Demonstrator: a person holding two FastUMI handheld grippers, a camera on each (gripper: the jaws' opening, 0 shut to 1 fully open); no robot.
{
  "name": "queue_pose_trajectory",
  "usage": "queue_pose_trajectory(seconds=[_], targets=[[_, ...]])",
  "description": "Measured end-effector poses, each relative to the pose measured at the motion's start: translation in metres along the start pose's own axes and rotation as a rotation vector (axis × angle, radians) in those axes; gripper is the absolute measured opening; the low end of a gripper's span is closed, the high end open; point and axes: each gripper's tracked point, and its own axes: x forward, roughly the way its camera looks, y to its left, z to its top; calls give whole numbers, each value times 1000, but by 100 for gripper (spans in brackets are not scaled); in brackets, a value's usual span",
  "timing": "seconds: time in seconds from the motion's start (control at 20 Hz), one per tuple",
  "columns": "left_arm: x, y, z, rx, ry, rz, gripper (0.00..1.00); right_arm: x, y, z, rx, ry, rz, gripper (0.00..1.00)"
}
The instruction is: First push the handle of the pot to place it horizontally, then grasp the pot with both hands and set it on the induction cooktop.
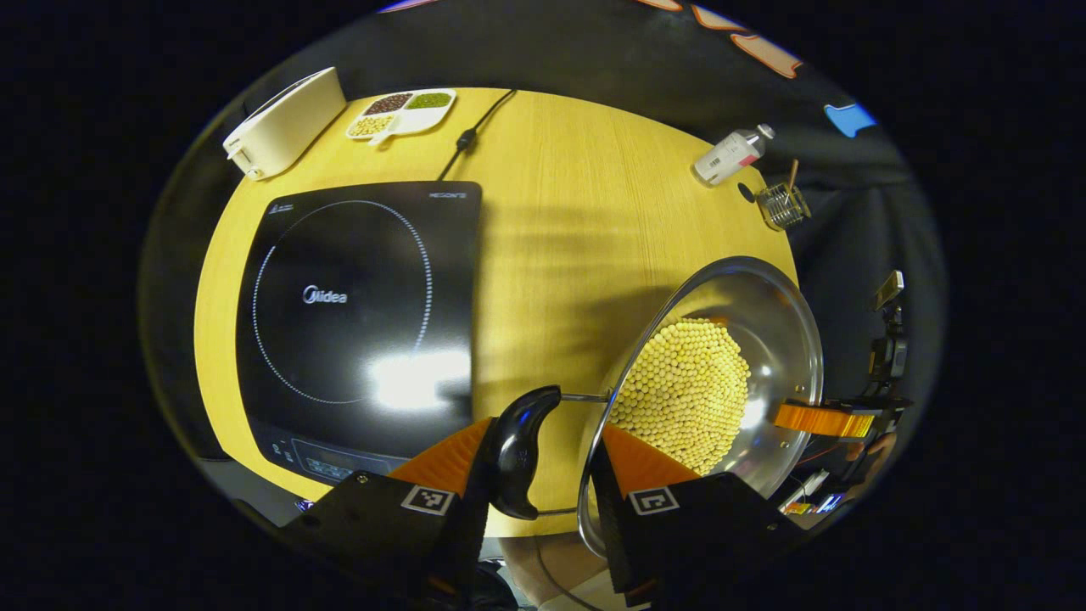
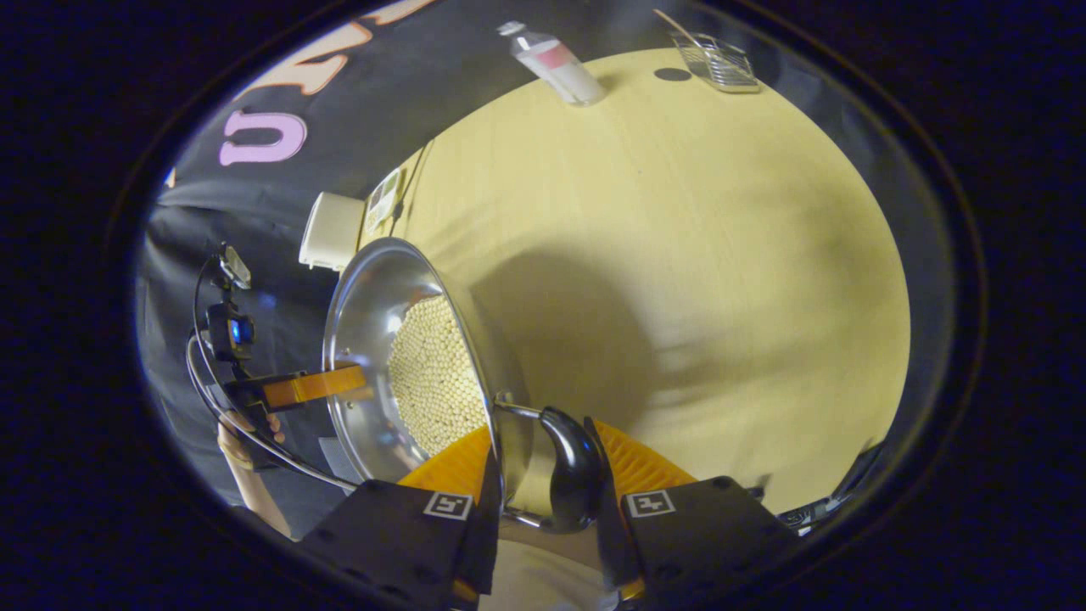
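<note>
1. Pot (image 1: 764, 339): a steel pot part-filled with small yellow beads (image 1: 683, 395). It is held over the right part of the wooden table (image 1: 577, 212). Whether its base touches the table cannot be told. It is apart from the induction cooktop (image 1: 356, 314).
2. Induction cooktop: black, flat on the left part of the table in the left gripper view, with nothing on its glass.
3. Left gripper (image 1: 543, 475): its 2 fingers straddle the black side handle (image 1: 522, 450) and the adjoining pot rim. 1 finger lies against the outer face of the handle; the other sits inside the rim, beside the beads. The fingers are closed on the handle-and-rim section.
4. Right gripper (image 2: 547, 475): in the right gripper view its 2 fingers bracket the opposite black handle (image 2: 573, 471) and rim in the same way, 1 finger inside the pot next to the beads, 1 outside against the handle. The fingers are closed on this section.
5. Cross views: each gripper's view shows the other gripper at the far rim, with a finger reaching over the rim.
6. Other items: a white box (image 1: 284, 123), a divided dish (image 1: 403, 113) and a black cable (image 1: 471, 136) lie beyond the cooktop. A bottle (image 1: 731, 154) and a clear container (image 1: 782, 206) stand at the far right edge of the table.
</note>
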Motion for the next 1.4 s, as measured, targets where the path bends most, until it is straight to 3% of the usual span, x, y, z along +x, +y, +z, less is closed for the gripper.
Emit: queue_pose_trajectory(seconds=[0.45, 0.7, 0.8, 1.1, 1.4], targets=[[-36, 139, 5, 40, -56, -42, 60, 53, 133, -47, -12, -45, -40, 51], [-47, 214, 14, 55, -109, 2, 60, 103, 199, -58, -23, -24, -24, 51], [-48, 237, 22, 59, -139, 21, 60, 120, 219, -54, -35, -21, -20, 46], [-44, 286, 56, 70, -194, 59, 60, 160, 258, -30, -47, -41, -16, 45], [-35, 301, 88, 89, -241, 72, 60, 178, 272, 6, -51, -59, -40, 45]])
